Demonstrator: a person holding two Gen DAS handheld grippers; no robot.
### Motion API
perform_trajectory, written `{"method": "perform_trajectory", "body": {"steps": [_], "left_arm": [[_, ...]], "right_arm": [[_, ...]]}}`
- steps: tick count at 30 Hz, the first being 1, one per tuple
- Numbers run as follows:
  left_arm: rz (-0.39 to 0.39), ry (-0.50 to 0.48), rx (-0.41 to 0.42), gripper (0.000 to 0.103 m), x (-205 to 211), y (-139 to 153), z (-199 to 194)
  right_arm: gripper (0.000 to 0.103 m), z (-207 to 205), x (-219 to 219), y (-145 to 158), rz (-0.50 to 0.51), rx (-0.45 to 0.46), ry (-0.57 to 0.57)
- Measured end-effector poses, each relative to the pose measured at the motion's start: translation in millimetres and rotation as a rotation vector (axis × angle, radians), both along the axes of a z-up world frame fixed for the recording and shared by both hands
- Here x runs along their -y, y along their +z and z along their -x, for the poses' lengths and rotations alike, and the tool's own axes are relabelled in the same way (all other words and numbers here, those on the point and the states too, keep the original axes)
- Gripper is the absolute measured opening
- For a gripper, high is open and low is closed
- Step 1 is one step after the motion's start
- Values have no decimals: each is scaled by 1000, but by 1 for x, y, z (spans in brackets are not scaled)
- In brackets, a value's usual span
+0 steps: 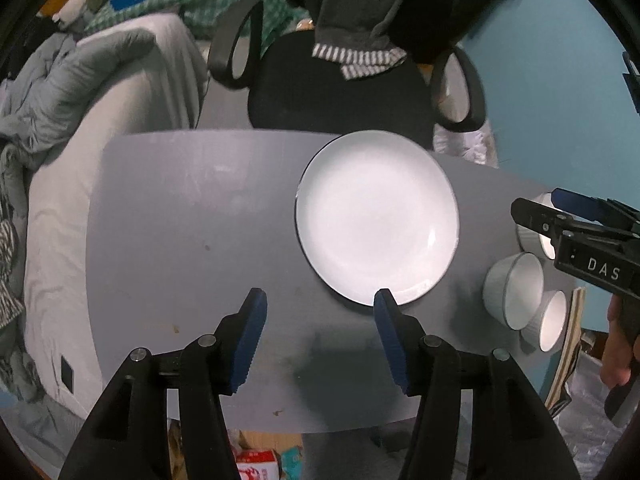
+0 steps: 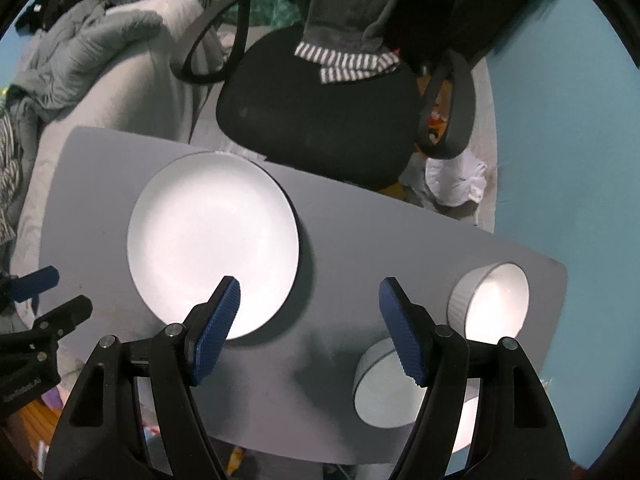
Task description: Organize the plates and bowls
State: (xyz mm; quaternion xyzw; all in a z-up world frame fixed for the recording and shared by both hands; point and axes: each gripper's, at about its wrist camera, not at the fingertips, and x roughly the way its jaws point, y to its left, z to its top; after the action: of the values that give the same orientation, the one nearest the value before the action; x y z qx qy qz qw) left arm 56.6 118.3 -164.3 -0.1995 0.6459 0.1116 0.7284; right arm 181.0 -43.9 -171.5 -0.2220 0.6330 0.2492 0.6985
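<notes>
Plate (image 1: 376, 216) sitting alone mid-table (image 1: 180, 240); three bowls (image 1: 514, 288) clustering far right, seemingly unstacked. Left gripper (image 1: 320, 320) and right gripper (image 2: 310, 316) both hovering spread, pinching nothing. Sorting remaining.

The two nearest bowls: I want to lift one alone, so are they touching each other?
Cannot tell. In the left wrist view the ribbed bowl overlaps the smaller bowl with no gap visible; in the right wrist view a gripper finger covers where they'd meet.

Your grey table (image 1: 180, 220) carries one white plate (image 1: 376, 216), lying flat just ahead of your left tongs' right-hand pad. Three white ribbed bowls (image 1: 516, 288) sit clustered near the table's right edge, under your right tongs, well apart from the plate.
</notes>
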Motion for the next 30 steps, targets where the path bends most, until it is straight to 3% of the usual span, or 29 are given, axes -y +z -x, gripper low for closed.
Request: {"method": "perform_trajectory", "body": {"steps": [12, 16, 23, 30], "left_arm": [[-23, -27, 109, 57, -2, 50, 20], [-64, -47, 137, 57, 3, 62, 26], [-25, -61, 181, 57, 11, 83, 37], [-53, -122, 214, 58, 27, 100, 40]], "right_arm": [[71, 19, 30, 64, -101, 60, -55], [72, 26, 41, 84, -136, 83, -78], [72, 38, 53, 105, -178, 110, -118], [72, 50, 70, 123, -198, 157, -165]]}}
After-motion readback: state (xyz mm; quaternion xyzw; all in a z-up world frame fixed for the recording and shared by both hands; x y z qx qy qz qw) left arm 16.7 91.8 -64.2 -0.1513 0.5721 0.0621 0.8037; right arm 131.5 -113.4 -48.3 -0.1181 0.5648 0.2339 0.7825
